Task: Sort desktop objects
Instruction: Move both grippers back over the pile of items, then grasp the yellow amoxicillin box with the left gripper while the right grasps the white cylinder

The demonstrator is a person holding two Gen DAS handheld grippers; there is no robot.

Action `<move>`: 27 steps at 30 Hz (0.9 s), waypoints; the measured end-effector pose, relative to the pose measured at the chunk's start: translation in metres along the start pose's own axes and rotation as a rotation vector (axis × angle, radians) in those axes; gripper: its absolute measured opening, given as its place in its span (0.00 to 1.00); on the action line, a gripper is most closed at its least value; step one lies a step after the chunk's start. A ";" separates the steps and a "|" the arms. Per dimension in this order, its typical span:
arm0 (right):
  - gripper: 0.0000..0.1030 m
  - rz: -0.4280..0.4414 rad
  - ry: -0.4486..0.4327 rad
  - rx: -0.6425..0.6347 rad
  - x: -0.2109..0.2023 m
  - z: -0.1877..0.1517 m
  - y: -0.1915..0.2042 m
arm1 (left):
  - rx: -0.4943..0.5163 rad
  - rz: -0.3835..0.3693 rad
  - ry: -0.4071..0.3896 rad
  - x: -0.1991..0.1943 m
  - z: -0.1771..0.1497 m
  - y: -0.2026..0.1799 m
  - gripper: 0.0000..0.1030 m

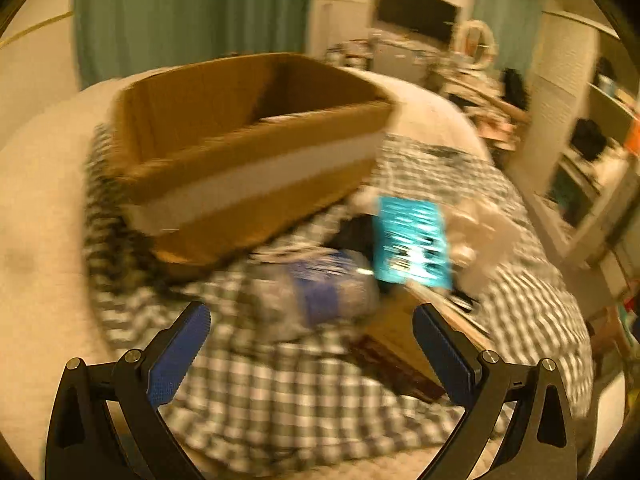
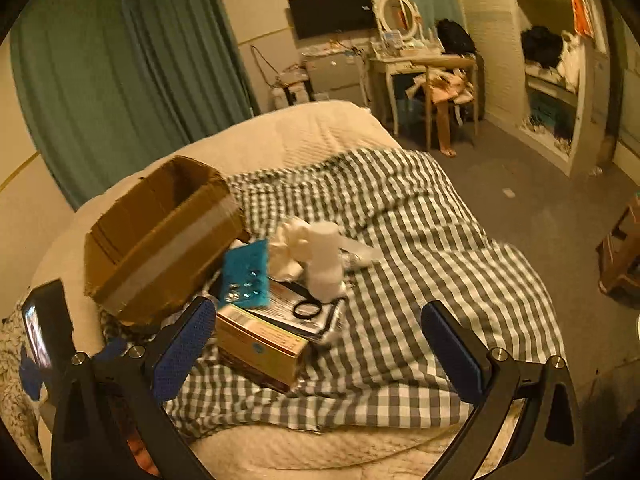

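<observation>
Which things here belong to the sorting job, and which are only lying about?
Job: cardboard box; teal card; white bottle; yellow carton; black ring; both open grippers, left, right.

Lying about: checked blanket; curtain; desk; shelves.

The left gripper [image 1: 310, 330] gapes empty above a blurred blue-labelled bottle [image 1: 320, 292], beside a teal card [image 1: 412, 240] and cardboard box [image 1: 248, 152].

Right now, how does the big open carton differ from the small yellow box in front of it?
The open carton is plain brown with a pale tape band, and its top is open; the small yellow box is printed and closed. The carton is much larger. Both rest on the checked cloth.
</observation>
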State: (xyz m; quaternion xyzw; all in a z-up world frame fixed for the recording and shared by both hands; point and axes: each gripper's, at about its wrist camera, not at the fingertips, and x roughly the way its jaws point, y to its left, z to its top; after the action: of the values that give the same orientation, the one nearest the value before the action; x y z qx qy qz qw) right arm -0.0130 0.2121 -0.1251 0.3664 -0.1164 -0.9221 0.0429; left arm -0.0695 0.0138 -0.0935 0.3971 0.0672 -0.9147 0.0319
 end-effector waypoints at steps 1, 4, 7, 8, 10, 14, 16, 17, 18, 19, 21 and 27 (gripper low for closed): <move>1.00 -0.002 0.006 0.010 0.003 -0.001 -0.004 | 0.034 -0.030 -0.010 0.001 -0.005 -0.008 1.00; 1.00 -0.019 0.016 0.031 0.011 -0.004 -0.015 | 0.178 -0.180 0.049 0.013 -0.017 -0.039 1.00; 1.00 -0.024 0.033 0.050 0.020 -0.006 -0.026 | 0.304 -0.163 0.073 0.026 -0.027 -0.064 1.00; 1.00 -0.024 0.038 0.057 0.024 -0.006 -0.028 | 0.344 -0.139 0.067 0.027 -0.030 -0.071 1.00; 1.00 -0.021 0.045 0.075 0.030 -0.007 -0.036 | 0.381 -0.112 0.068 0.030 -0.033 -0.077 1.00; 1.00 -0.005 0.063 0.096 0.045 -0.012 -0.042 | 0.325 -0.154 0.136 0.038 -0.032 -0.074 1.00; 1.00 -0.005 0.068 0.095 0.051 -0.015 -0.044 | 0.263 -0.142 0.142 0.039 -0.030 -0.068 1.00; 1.00 -0.007 0.071 0.091 0.054 -0.017 -0.045 | 0.227 -0.135 0.145 0.040 -0.027 -0.064 1.00; 1.00 -0.011 0.073 0.090 0.058 -0.019 -0.046 | 0.176 -0.138 0.146 0.039 -0.023 -0.059 1.00; 1.00 -0.011 0.075 0.093 0.061 -0.020 -0.048 | 0.117 -0.149 0.146 0.040 -0.020 -0.054 1.00; 1.00 -0.001 0.089 0.111 0.068 -0.023 -0.054 | -0.017 -0.186 0.161 0.042 -0.015 -0.045 1.00; 1.00 -0.021 0.100 0.129 0.070 -0.027 -0.070 | -0.197 -0.197 0.273 0.081 -0.015 -0.045 1.00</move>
State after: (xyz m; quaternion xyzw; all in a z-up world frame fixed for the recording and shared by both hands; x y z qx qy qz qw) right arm -0.0451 0.2636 -0.2082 0.4151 -0.1692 -0.8938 0.0152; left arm -0.1189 0.0597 -0.1586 0.5041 0.1985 -0.8400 -0.0285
